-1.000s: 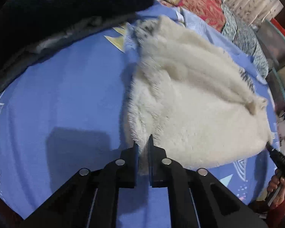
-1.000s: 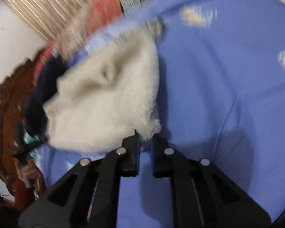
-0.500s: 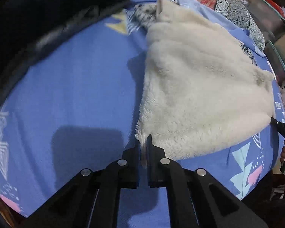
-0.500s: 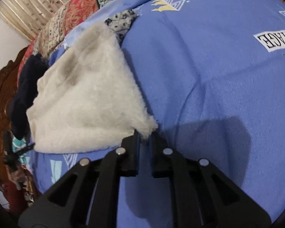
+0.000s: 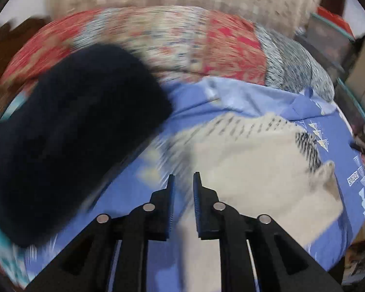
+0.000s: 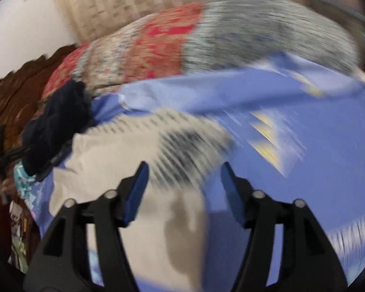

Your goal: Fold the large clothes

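While both pictures are blurred by motion, the main things can be told. No box or basket shows itself clearly; at the far right edge of the left wrist view there are some stacked things beside the bed, too smeared to name, so I cannot tell what is in them. The blue bedsheet [image 5: 231,102] with small triangle prints is the landmark here. On this sheet lies the cream fleece garment [image 5: 255,170], near its middle and folded into a flat shape. Its upper layer is plain cream and fluffy, and along the edge far from the camera a lining with short dark dashes shows. In the right wrist view the same garment [image 6: 114,165] lies on the sheet with the dashed part toward its right side. A dark navy garment [image 5: 68,146] rests on the sheet to the left of the cream one, and a red and grey patterned quilt [image 5: 206,46] is bunched behind the sheet. The left gripper [image 5: 183,178] hangs above the sheet at the cream garment's left edge; its jaws are opening, with a narrow gap and nothing pinched between them. The right gripper [image 6: 185,168] is above the cream garment, its jaws opening wide and holding nothing.
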`<action>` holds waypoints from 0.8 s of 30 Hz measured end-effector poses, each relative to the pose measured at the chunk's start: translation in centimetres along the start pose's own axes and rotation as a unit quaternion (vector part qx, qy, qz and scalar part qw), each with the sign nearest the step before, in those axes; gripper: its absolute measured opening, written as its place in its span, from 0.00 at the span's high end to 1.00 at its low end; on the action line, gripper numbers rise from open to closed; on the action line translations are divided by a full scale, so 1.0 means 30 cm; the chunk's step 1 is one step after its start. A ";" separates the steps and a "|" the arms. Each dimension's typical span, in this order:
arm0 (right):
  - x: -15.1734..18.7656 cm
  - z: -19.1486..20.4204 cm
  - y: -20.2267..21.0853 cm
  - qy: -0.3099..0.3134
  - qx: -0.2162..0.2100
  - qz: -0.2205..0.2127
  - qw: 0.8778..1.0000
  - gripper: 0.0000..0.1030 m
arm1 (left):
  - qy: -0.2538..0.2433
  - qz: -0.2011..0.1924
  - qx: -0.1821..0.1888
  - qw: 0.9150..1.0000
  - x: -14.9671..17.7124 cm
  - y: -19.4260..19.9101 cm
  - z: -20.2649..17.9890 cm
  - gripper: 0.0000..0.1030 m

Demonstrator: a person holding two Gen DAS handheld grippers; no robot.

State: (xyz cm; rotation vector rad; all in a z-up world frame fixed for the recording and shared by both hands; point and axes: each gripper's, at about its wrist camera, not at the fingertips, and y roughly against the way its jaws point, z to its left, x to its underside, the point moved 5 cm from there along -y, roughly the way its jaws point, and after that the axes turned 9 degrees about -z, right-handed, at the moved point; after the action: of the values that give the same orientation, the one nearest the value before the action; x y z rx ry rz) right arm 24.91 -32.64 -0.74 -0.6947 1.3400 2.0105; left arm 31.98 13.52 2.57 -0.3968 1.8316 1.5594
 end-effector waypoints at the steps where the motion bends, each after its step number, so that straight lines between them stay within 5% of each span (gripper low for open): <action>1: -0.047 0.016 -0.082 0.006 0.000 0.007 1.000 0.38 | -0.009 0.010 0.005 1.000 -0.056 -0.091 -0.041 0.63; 6: -0.202 0.067 -0.598 0.006 0.007 0.087 0.996 0.37 | -0.021 0.073 0.010 0.997 -0.233 -0.582 -0.214 0.63; 12: -0.114 0.056 -0.871 0.028 0.005 0.167 0.985 0.37 | -0.021 0.125 0.030 0.992 -0.206 -0.838 -0.309 0.61; 15: -0.083 0.066 -0.893 0.049 -0.004 0.169 0.984 0.39 | -0.035 0.124 0.032 0.991 -0.175 -0.873 -0.328 0.60; 16: -0.086 0.075 -0.888 0.058 -0.010 0.163 0.985 0.48 | -0.046 0.112 0.031 0.992 -0.170 -0.870 -0.337 0.60; 17: -0.088 0.088 -0.881 0.062 -0.019 0.162 0.985 0.73 | -0.053 0.107 0.029 0.992 -0.167 -0.868 -0.346 0.62; 18: -0.093 0.104 -0.864 0.064 -0.027 0.162 0.984 0.83 | -0.061 0.099 0.021 0.993 -0.165 -0.860 -0.354 0.73; 24: -0.189 0.219 -0.654 0.104 -0.041 0.093 0.989 0.88 | -0.056 0.054 0.028 0.997 -0.208 -0.676 -0.393 0.79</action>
State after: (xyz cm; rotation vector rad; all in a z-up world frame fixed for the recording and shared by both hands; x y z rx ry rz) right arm 42.58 -21.87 -6.37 -0.8646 1.4962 2.2002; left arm 45.63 -3.66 -7.81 -0.1825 1.8309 1.5650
